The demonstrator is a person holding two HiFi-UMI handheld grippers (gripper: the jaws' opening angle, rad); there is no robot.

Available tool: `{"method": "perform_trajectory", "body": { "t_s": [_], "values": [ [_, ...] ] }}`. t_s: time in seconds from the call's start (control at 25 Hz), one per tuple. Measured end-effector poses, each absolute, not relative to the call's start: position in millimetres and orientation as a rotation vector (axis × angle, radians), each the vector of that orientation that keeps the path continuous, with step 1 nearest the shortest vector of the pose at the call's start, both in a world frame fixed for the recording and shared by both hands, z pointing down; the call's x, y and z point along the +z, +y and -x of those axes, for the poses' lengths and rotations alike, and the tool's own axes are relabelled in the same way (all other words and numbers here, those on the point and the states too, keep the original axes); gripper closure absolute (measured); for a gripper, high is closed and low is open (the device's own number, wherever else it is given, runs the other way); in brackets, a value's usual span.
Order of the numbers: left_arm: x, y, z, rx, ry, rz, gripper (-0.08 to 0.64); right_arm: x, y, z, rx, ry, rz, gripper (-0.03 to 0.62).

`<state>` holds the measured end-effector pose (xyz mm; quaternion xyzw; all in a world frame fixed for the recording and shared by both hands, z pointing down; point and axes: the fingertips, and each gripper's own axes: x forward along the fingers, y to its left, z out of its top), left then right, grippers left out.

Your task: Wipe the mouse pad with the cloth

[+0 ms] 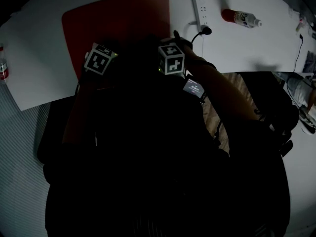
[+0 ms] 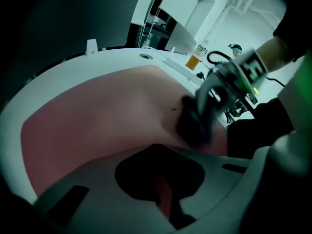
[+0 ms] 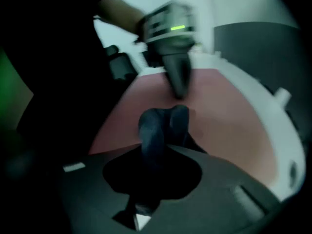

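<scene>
One cloth (image 3: pixel 163 123) pinched in right gripper (image 3: pixel 157 152) (atop mouse pad (image 3: pixel 229 126)).

We find the head view heavily underexposed: the person's body and arms merge into one black mass, while the white bench (image 1: pixel 256 43) above is bright. Both gripper views carry a teal cast, dark corners and fisheye bending. The right gripper (image 2: pixel 197 118) and left gripper (image 3: pixel 179 92), each seen from the other's camera, are smeared by motion blur; the cloth (image 3: pixel 158 128) looks soft.
</scene>
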<state>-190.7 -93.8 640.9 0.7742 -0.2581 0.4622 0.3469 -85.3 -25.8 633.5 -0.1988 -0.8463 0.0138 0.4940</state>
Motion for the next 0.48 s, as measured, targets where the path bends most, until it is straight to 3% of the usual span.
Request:
{"method": "perform_trajectory", "body": {
  "t_s": [0.24,0.48],
  "values": [
    [639.7,-92.4,195.1,1.229,-0.701,-2.027,0.552,626.8,-188.3,29.1,0.122,-2.015,-0.048,0.529],
    [639.4,-92.6,195.6,1.190,-0.739,-2.023,0.552,626.0,-106.9,66.3,0.111,-2.023,-0.003,0.528]
  ]
}}
